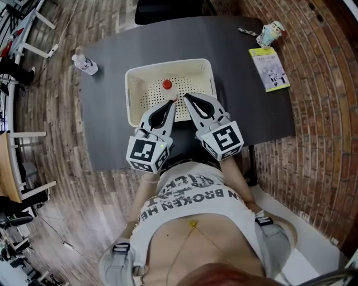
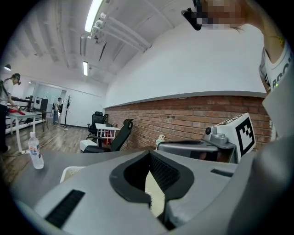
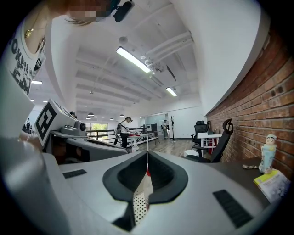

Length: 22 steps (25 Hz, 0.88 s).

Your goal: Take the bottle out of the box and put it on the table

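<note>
Closest to us in the head view is our white shirt (image 1: 190, 201) with dark lettering. Just past it are the two marker cubes of the grippers. The left gripper (image 1: 174, 101) and the right gripper (image 1: 185, 96) lie side by side and angled toward each other, their tips reaching over the near wall of the cream perforated box (image 1: 168, 64).

We see the left gripper (image 2: 149, 152) with its jaws pressed together and nothing between them. In its own view the right gripper (image 3: 147, 153) is likewise closed tip to tip, and a thin strip of red shows through the slit over the dotted floor of the box.

Inside the box the bottle (image 1: 166, 85) stands with its red cap toward us. It is just beyond both tips and apart from them.

We find the box sitting on the dark table (image 1: 112, 111). A second bottle (image 1: 85, 64) stands near the table's far left corner, well apart from the box. At the far right are a small figurine (image 1: 270, 33) and, beside it, a yellow-green booklet (image 1: 269, 68). A black chair (image 1: 168, 8) sits behind the table's far edge.
</note>
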Each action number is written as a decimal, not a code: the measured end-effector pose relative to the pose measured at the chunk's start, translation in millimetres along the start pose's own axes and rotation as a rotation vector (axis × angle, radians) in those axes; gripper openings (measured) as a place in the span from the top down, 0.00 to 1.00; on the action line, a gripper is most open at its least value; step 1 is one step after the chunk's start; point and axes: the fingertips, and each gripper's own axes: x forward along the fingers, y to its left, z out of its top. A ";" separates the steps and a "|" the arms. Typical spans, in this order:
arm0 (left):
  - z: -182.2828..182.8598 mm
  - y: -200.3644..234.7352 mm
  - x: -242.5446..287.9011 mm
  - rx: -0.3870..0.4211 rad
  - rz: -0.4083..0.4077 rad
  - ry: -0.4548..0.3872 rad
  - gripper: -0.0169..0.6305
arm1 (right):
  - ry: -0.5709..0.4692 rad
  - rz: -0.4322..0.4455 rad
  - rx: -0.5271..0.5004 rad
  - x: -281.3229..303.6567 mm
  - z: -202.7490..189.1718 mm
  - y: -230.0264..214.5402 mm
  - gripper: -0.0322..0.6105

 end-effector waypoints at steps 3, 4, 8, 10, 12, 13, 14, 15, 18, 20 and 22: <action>-1.4 5.1 -1.1 -0.001 0.003 0.002 0.96 | 0.006 -0.003 -0.001 3.4 -1.3 1.8 0.94; -1.6 6.6 -1.0 -0.001 0.003 0.002 0.96 | 0.009 -0.005 0.000 4.0 -1.8 1.5 0.94; -1.8 14.4 0.4 -0.001 0.011 0.006 0.96 | 0.019 -0.014 0.000 7.7 -3.1 -1.2 0.94; -3.0 18.4 1.9 -0.002 0.016 0.012 0.96 | 0.021 -0.022 0.002 8.9 -3.5 -3.1 0.94; -5.0 23.0 3.3 -0.004 0.024 0.018 0.96 | 0.024 -0.026 0.005 10.1 -4.0 -4.1 0.94; -6.4 25.3 4.5 -0.005 0.028 0.022 0.96 | 0.026 -0.028 0.005 10.6 -4.6 -4.8 0.94; -8.1 27.5 5.9 -0.005 0.031 0.025 0.96 | 0.029 -0.029 0.006 10.8 -5.4 -5.6 0.94; -10.1 29.7 7.5 -0.006 0.034 0.029 0.96 | 0.032 -0.031 0.006 10.9 -6.6 -6.5 0.94; -17.7 37.2 11.9 -0.011 0.042 0.045 0.96 | 0.042 -0.040 0.013 11.7 -11.1 -9.6 0.94; -22.6 42.8 14.4 -0.016 0.048 0.057 0.96 | 0.049 -0.045 0.016 13.3 -13.9 -11.6 0.94; -26.9 48.1 17.6 -0.020 0.055 0.069 0.96 | 0.054 -0.049 0.019 15.1 -15.5 -13.9 0.94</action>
